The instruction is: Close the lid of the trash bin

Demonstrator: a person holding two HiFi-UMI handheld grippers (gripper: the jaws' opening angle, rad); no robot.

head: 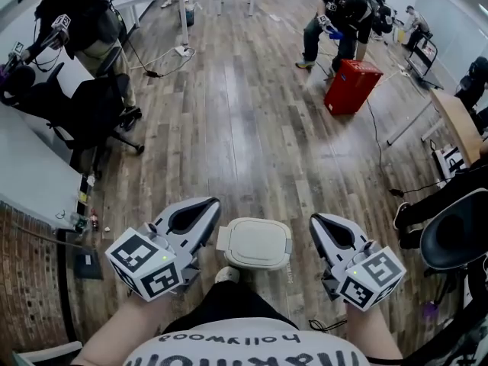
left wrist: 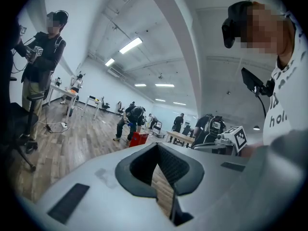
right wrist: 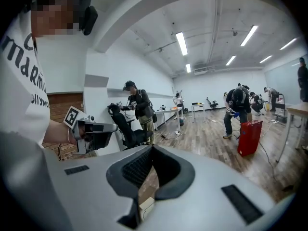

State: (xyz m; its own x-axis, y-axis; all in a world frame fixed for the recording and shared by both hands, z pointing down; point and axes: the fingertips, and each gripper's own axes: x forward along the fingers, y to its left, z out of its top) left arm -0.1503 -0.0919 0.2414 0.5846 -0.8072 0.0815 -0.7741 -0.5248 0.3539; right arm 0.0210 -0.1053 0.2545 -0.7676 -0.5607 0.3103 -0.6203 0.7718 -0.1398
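Although the left hand-held gripper [head: 210, 204] and right hand-held gripper [head: 316, 223] flank the trash bin [head: 229, 240] pressed together and empty, its lid [head: 257, 242] looks light, stiff plastic, best pushed from on top.

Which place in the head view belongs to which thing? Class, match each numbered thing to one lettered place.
Things:
1. trash bin
2. red box
3. black office chair

Places:
A. far off on the wooden floor, upper right, beside a bending person
B. on the floor between the left gripper and the right gripper
C. at the left, next to the white table

Pairs: 1-B, 2-A, 3-C
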